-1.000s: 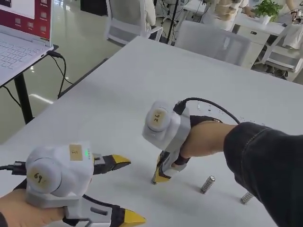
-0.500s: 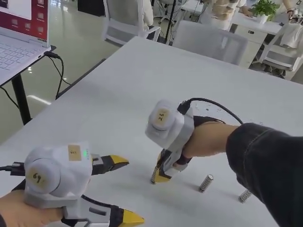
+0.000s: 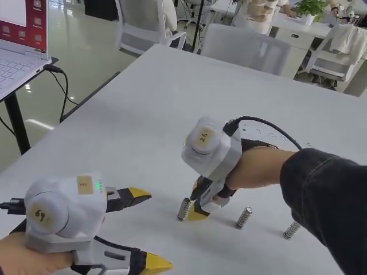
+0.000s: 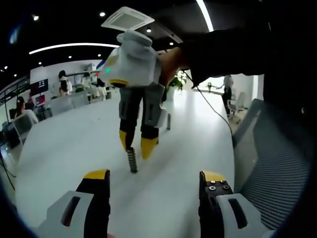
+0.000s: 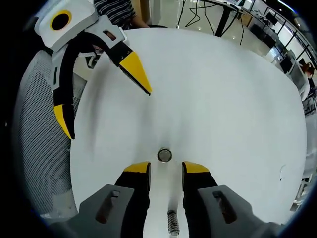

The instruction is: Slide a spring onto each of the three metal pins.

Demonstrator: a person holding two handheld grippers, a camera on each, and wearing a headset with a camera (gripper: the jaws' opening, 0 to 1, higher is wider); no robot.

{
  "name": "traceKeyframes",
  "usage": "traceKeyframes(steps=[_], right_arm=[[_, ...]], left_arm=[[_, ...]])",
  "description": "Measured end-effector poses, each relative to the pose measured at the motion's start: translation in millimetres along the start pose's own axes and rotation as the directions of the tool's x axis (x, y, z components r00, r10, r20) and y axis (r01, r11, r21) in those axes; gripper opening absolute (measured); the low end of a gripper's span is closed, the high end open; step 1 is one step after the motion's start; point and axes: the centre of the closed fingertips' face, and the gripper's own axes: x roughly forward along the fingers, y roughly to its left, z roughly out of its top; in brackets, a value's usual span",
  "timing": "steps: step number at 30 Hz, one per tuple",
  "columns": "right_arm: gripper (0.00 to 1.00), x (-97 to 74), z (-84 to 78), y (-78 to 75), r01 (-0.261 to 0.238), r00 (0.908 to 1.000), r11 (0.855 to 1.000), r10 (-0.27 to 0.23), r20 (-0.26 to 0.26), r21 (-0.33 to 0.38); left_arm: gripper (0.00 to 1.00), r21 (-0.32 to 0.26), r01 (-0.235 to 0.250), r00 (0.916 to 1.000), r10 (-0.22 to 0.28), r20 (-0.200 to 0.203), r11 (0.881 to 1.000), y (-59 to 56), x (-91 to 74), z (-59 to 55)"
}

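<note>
While the right gripper (image 3: 198, 213) points steeply down at the white worktop (image 3: 143, 103), we see its yellow-tipped jaws standing a narrow gap apart with nothing between them. Just off those tips, on the side toward the left gripper (image 3: 148, 229), the nearest spring (image 3: 183, 209) stands on the worktop with a slight lean, close beside the tips and not clasped by them. In the right gripper view we look down along the right gripper (image 5: 165, 168) onto that nearest spring (image 5: 164, 155) end-on, a small metal ring right ahead of the gap between the jaws. On the right gripper's other side, away from the left gripper, the middle spring (image 3: 245, 217) stands near it, and the far spring (image 3: 291, 230) stands beyond that, beside the person's dark sleeve (image 3: 327, 200). We find the left gripper well apart from all three, its jaws spread wide and empty, aimed across the worktop at the right gripper. In the left gripper view (image 4: 154, 176) the right gripper (image 4: 136, 144) hangs straight ahead, the nearest spring (image 4: 132, 161) standing just under its tips and the middle spring (image 4: 168, 121) behind it.
</note>
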Motion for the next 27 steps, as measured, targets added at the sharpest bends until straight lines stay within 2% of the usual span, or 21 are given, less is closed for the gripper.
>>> traceKeyframes(steps=[7,15,27], right_arm=[[0.24,-6.4,-6.5,3.5,0.008,0.9997,0.999,-0.009,0.023,0.031],[0.24,-15.3,-7.5,11.3,0.021,0.9969,0.998,-0.025,0.074,0.058],[0.25,-26.7,-15.2,28.5,0.044,0.9881,0.994,-0.058,0.142,0.101]], left_arm=[[0.7,0.0,0.002,1.0,-0.002,-0.002,1.0,-0.6,1.0,1.0],[0.71,-0.006,-0.002,1.0,0.002,-0.004,1.0,0.1,0.6,1.2],[0.72,-0.012,0.0,1.0,0.0,-0.002,1.0,-1.4,1.4,2.1]])
